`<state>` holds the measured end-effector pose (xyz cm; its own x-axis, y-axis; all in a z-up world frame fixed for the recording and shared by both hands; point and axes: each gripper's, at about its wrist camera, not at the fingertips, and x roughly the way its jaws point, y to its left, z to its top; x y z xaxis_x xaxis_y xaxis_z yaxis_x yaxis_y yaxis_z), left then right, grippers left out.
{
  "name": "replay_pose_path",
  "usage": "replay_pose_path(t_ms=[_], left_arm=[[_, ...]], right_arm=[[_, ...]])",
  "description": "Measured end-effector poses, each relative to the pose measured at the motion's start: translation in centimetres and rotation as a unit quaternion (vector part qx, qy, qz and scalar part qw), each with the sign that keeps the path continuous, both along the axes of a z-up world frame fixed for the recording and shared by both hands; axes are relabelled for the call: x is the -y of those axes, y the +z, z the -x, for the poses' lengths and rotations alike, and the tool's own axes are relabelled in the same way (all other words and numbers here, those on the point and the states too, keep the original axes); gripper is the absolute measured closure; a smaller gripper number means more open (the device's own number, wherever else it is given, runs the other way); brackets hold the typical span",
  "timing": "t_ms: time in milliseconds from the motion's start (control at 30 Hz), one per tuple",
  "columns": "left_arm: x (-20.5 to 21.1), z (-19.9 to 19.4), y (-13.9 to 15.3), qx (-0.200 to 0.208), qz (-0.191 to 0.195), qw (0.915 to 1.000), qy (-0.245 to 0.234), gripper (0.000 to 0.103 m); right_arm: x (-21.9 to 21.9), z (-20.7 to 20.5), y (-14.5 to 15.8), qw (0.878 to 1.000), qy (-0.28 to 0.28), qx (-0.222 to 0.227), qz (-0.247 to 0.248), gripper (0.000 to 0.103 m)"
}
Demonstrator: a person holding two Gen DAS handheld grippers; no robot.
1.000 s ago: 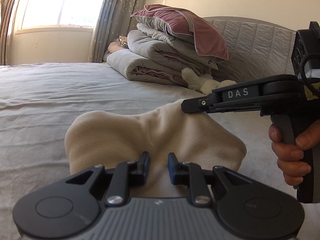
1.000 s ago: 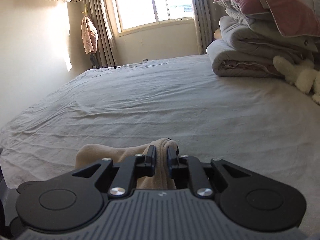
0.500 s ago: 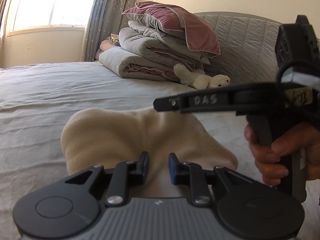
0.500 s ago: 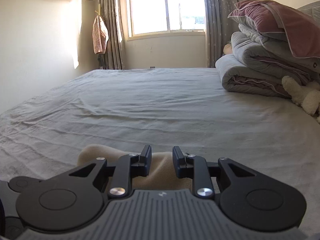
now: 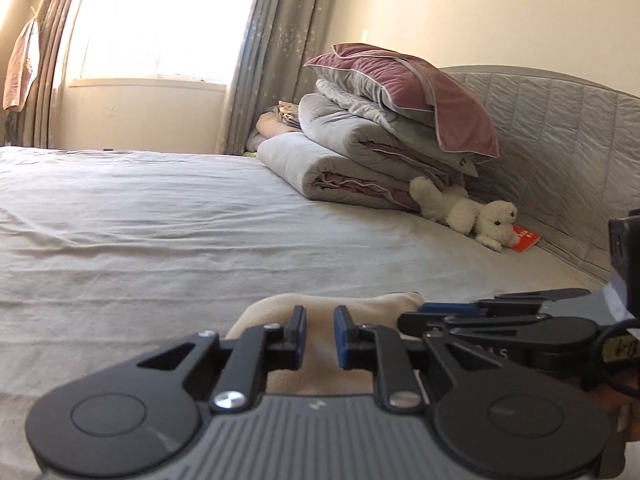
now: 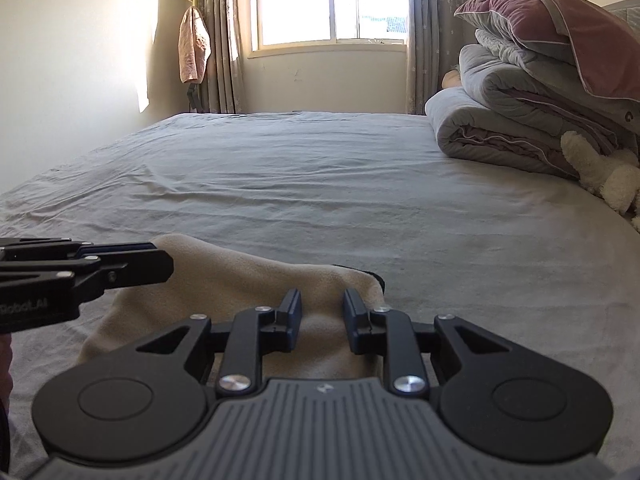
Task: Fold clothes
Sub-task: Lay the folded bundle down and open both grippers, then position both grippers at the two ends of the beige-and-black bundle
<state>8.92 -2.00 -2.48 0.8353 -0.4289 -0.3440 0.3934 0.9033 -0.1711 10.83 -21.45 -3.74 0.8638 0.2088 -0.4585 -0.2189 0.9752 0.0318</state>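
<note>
Right wrist: soft, rumpled cream fleece (image 6: 248,280)

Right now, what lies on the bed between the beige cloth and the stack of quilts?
Only bare grey sheet between the cloth and the quilts; the right wrist view shows it.

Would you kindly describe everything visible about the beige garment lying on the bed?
The beige garment looks like soft, fleecy cloth in plain cream, with a dark edge at its far right corner. It lies folded and low on the grey bedsheet, near the front. The right claw and left claw are both open over it, neither pinching the fabric.
</note>
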Motion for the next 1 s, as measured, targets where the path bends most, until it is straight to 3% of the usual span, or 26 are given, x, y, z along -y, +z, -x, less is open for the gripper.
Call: replay_pose_path(t_ms=[267,467,867,1000], left_arm=[[-0.1,0.0,0.3,0.02,0.004,0.9996,0.017,0.087],[-0.2,-0.6,-0.2,0.012,0.002,0.9996,0.025,0.087],[0.9,-0.5,-1.6,0.004,-0.016,0.9998,0.015,0.087],[0.6,-0.8,-2.0,-0.009,-0.006,0.9999,0.012,0.087]], right_arm=[[-0.5,0.4,0.3,1.0,0.001,0.016,0.019,0.077],[-0.9,0.7,0.5,0.999,0.002,0.029,0.033,0.073],[0.0,-0.1,-0.4,1.0,-0.015,0.007,0.014,0.071],[0.4,-0.4,-0.7,1.0,-0.021,0.0,0.008,0.072]])
